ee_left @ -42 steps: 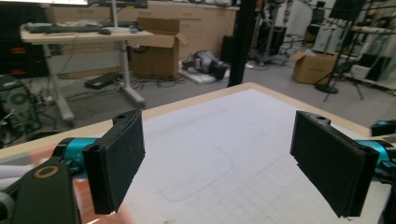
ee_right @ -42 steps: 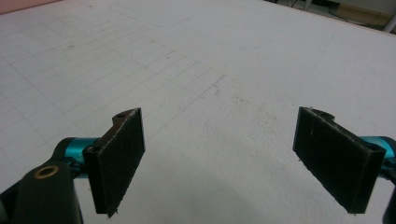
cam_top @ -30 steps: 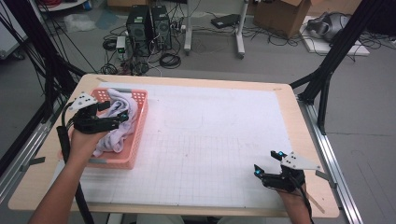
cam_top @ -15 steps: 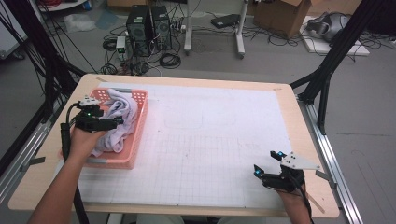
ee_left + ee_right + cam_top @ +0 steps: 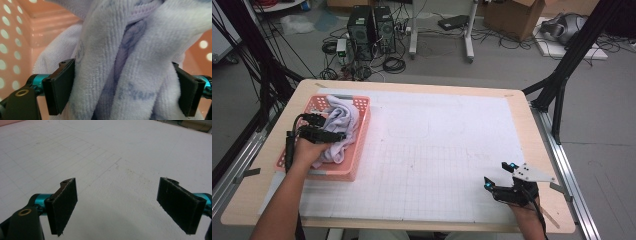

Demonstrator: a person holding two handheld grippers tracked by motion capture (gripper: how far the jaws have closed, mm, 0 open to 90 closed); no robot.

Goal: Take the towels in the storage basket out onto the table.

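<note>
Towel (image 5: 339,127) lies bunched in the pink basket (image 5: 358,150) at the surface's left side, and my left tongs (image 5: 328,129) are down in it. Through the left gripper view I see thick folds of lilac towel (image 5: 125,75) packed between the two jaws, pads touching cloth on both sides. My right tongs (image 5: 496,176) rest wide apart near the front right corner of the surface (image 5: 437,150), holding nothing.

A lab — computer towers (image 5: 373,30) and tangled cables (image 5: 394,64) on the far floor, black rig struts (image 5: 569,60) at right, a gridded mat (image 5: 432,150) covering the table.
</note>
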